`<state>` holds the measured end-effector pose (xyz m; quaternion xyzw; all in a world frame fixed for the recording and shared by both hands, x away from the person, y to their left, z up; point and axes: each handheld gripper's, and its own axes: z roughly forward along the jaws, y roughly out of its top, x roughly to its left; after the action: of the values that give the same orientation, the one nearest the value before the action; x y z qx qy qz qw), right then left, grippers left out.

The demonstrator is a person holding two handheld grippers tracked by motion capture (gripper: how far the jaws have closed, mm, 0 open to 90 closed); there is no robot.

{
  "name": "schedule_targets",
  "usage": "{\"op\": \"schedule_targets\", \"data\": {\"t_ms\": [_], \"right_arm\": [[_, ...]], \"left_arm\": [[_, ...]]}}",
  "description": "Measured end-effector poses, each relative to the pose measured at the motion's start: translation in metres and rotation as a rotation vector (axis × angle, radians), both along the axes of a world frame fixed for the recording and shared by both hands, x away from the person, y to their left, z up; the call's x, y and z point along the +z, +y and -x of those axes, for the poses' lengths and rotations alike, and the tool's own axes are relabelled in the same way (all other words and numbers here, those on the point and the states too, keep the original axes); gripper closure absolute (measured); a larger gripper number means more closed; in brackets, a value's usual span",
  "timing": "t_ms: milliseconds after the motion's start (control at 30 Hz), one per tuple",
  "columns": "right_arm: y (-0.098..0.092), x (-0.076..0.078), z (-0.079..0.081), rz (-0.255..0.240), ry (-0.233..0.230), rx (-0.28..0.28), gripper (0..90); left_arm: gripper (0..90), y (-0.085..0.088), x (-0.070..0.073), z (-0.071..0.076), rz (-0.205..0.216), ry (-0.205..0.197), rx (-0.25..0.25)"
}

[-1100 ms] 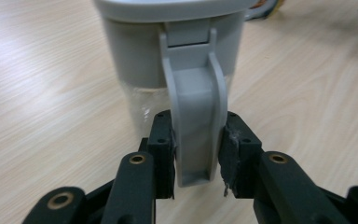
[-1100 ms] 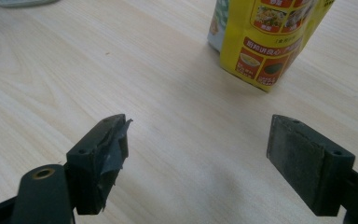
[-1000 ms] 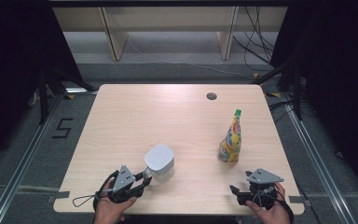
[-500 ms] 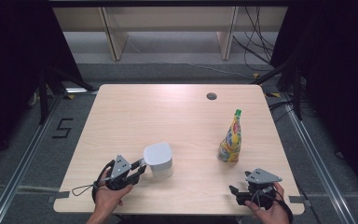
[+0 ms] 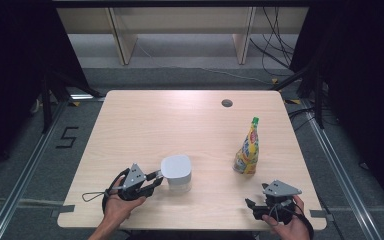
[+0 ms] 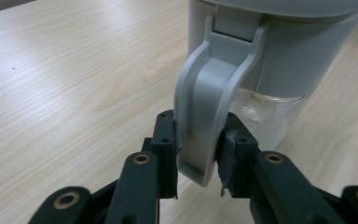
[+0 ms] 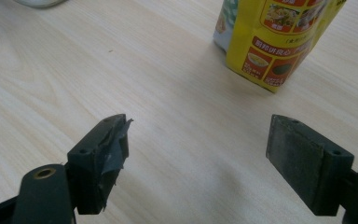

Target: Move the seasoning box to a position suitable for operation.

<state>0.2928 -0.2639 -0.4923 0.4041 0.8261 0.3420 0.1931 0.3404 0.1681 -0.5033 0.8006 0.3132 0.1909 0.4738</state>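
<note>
Grey jug [image 5: 176,171] stands on the desk [image 5: 145,125] at six o'clock; the left hand-held gripper [image 6: 196,156] clamps its handle [image 6: 209,112]. The right hand-held gripper [image 7: 198,154] gapes empty, bottle [image 5: 247,150] at its eleven.

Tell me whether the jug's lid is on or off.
On. The grey lid sits flat over the jug, whose handle is between the left gripper jaws.

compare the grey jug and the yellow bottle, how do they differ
The grey jug is squat and wide with a flat lid; the yellow bottle is slim and tapers to a green cap. The left gripper clamps the jug's handle; the bottle stands untouched. Both stand upright on the table.
</note>
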Motion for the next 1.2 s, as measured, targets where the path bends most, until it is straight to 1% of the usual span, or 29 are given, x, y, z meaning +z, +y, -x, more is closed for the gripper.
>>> {"op": "schedule_targets", "data": {"t_ms": [33,67,100,133,167,200,267,300,333,367,400,433,467,500,533,567,600,667,733,767,800,867,900,967,1000,1067,1100,1133,1200], "right_arm": [[-0.001,-0.001,-0.003,0.02,-0.052,0.025,22.1],[-0.001,-0.001,-0.003,0.02,-0.052,0.025,22.1],[-0.001,0.0,-0.003,0.012,-0.042,0.023,22.1],[0.0,0.0,-0.003,0.009,-0.037,0.017,22.1],[-0.001,-0.001,-0.004,0.024,-0.046,0.032,22.1],[0.0,-0.001,-0.003,0.019,-0.044,0.029,22.1],[0.001,-0.001,-0.002,0.004,-0.026,0.011,22.1],[0.001,-0.001,-0.002,0.004,-0.026,0.011,22.1],[0.0,-0.001,-0.004,0.017,-0.039,0.029,22.2],[0.0,-0.001,-0.004,0.017,-0.039,0.029,22.2],[0.001,-0.001,-0.003,0.016,-0.029,0.026,22.4],[0.003,0.0,-0.002,0.0,0.0,0.012,22.5],[0.003,0.0,-0.002,0.0,0.0,0.012,22.5],[0.001,-0.001,-0.005,0.018,-0.042,0.039,22.5],[0.001,-0.001,-0.005,0.028,-0.045,0.048,22.5],[0.001,-0.001,-0.005,0.028,-0.045,0.047,22.5],[0.001,-0.001,-0.005,0.022,-0.045,0.043,22.5],[0.001,-0.001,-0.004,0.018,-0.044,0.037,22.5],[0.001,-0.001,-0.004,0.018,-0.045,0.037,22.5],[0.001,0.0,-0.004,0.014,-0.034,0.033,22.5],[0.001,0.0,-0.004,0.015,-0.039,0.033,22.5],[0.001,0.0,-0.004,0.013,-0.04,0.033,22.5],[0.001,0.0,-0.004,0.014,-0.039,0.033,22.5],[0.001,0.0,-0.004,0.014,-0.038,0.033,22.5],[0.001,-0.001,-0.004,0.018,-0.044,0.038,22.5],[0.001,-0.001,-0.004,0.019,-0.045,0.04,22.6],[0.001,-0.001,-0.004,0.02,-0.045,0.038,22.6],[0.001,-0.001,-0.005,0.028,-0.048,0.05,22.6],[0.002,-0.001,-0.005,0.023,-0.047,0.05,22.6]], "left_arm": [[69.9,-0.001,0.0,0.001,-0.001,0.007,-0.007],[69.9,-0.004,0.0,0.002,0.006,0.011,-0.009],[69.9,-0.004,0.0,0.003,-0.01,-0.006,-0.015],[69.9,-0.004,0.001,0.002,-0.015,-0.008,-0.03],[69.9,-0.005,0.0,0.002,-0.015,-0.01,-0.024],[69.9,-0.005,0.0,0.004,0.004,0.011,-0.017],[69.9,-0.005,0.0,0.004,0.0,0.008,-0.019],[69.9,-0.006,0.0,0.005,0.007,0.012,-0.01],[69.8,-0.006,0.001,0.006,-0.009,0.002,-0.025],[69.7,-0.006,0.001,0.006,-0.009,0.002,-0.025],[69.7,-0.007,0.0,0.007,0.007,0.019,-0.029],[69.7,-0.009,0.0,0.007,0.01,0.015,-0.051],[69.7,-0.013,0.0,0.009,0.006,0.01,-0.062],[69.7,-0.017,0.0,0.011,0.01,0.016,-0.074],[69.7,-0.025,0.001,0.016,0.002,0.01,-0.112],[69.7,-0.025,0.001,0.016,0.002,0.01,-0.112],[69.7,-0.028,0.001,0.017,-0.009,0.006,-0.134],[69.8,-0.039,0.001,0.024,-0.002,0.012,-0.16],[69.8,-0.041,0.002,0.025,-0.008,0.01,-0.163],[69.9,-0.041,0.002,0.024,-0.013,0.0,-0.171],[69.8,-0.041,0.002,0.025,-0.005,0.011,-0.16],[69.8,-0.041,0.002,0.025,0.0,0.011,-0.16],[69.7,-0.041,0.002,0.025,0.002,0.024,-0.169],[69.5,-0.041,0.001,0.026,0.003,0.022,-0.166],[69.5,-0.041,0.002,0.026,-0.006,0.015,-0.164],[69.5,-0.042,0.001,0.027,0.011,0.02,-0.157],[69.5,-0.042,0.001,0.027,0.0,0.016,-0.158],[69.4,-0.041,0.002,0.028,-0.01,0.012,-0.161],[69.4,-0.041,0.002,0.029,0.003,0.021,-0.165]]}}
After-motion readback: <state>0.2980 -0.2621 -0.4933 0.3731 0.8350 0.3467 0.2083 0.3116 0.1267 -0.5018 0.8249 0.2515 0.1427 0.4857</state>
